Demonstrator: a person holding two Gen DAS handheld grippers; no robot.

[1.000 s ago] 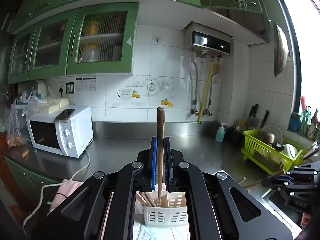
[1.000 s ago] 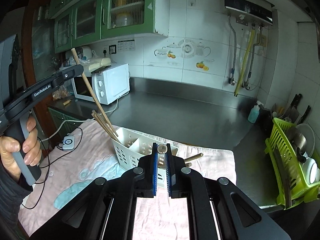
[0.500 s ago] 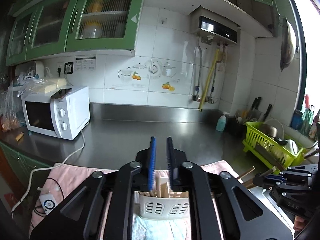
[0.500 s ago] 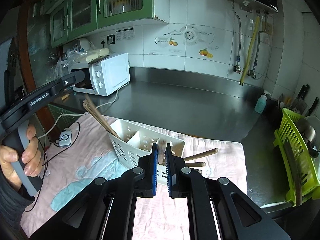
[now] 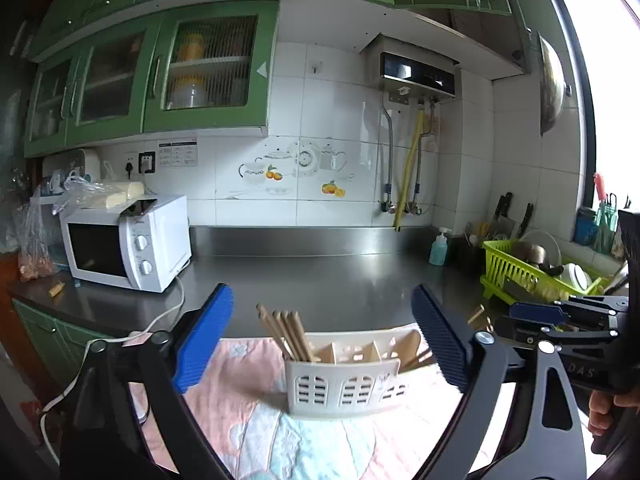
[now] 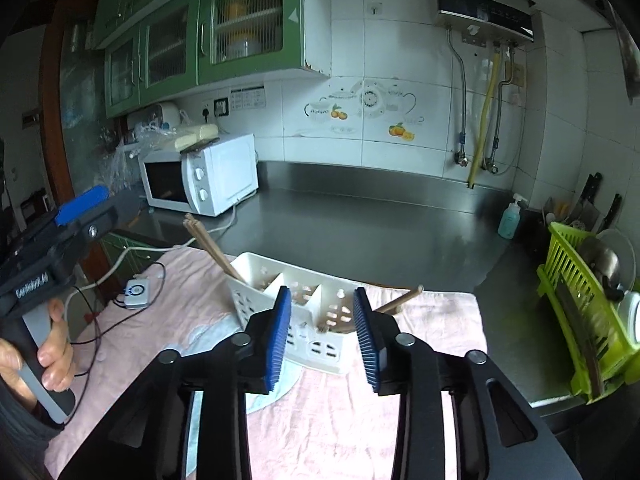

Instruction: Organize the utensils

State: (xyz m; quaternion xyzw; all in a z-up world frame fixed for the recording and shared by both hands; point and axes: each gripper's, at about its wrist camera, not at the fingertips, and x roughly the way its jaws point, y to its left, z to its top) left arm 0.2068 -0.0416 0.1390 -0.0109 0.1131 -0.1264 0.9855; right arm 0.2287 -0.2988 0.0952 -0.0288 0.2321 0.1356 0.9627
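A white slotted utensil caddy [image 5: 344,380] [image 6: 296,312] stands on a pink cloth [image 5: 248,392] [image 6: 180,320]. Several wooden chopsticks [image 5: 286,332] [image 6: 210,244] lean out of its left compartment. More wooden utensils [image 6: 400,300] lie at its right end. My left gripper [image 5: 322,332] hangs just in front of the caddy, its jaws opening wide with nothing between them. My right gripper [image 6: 322,332] hovers over the caddy's near wall, its jaws opening, nothing pressed between the blue pads [image 6: 280,336]. A hand holds the left gripper's handle [image 6: 40,344].
A white microwave [image 5: 128,244] [image 6: 204,180] stands at the left on the steel counter [image 5: 320,280]. A green dish rack [image 5: 536,276] [image 6: 584,312] sits at the right. A soap bottle [image 5: 438,248], knives and a small white device with cables [image 6: 136,292] are nearby.
The left gripper let go of a wooden chopstick into the caddy, then opened wide and sank. The right gripper, shut on a utensil over the caddy, has opened and the utensil has dropped in.
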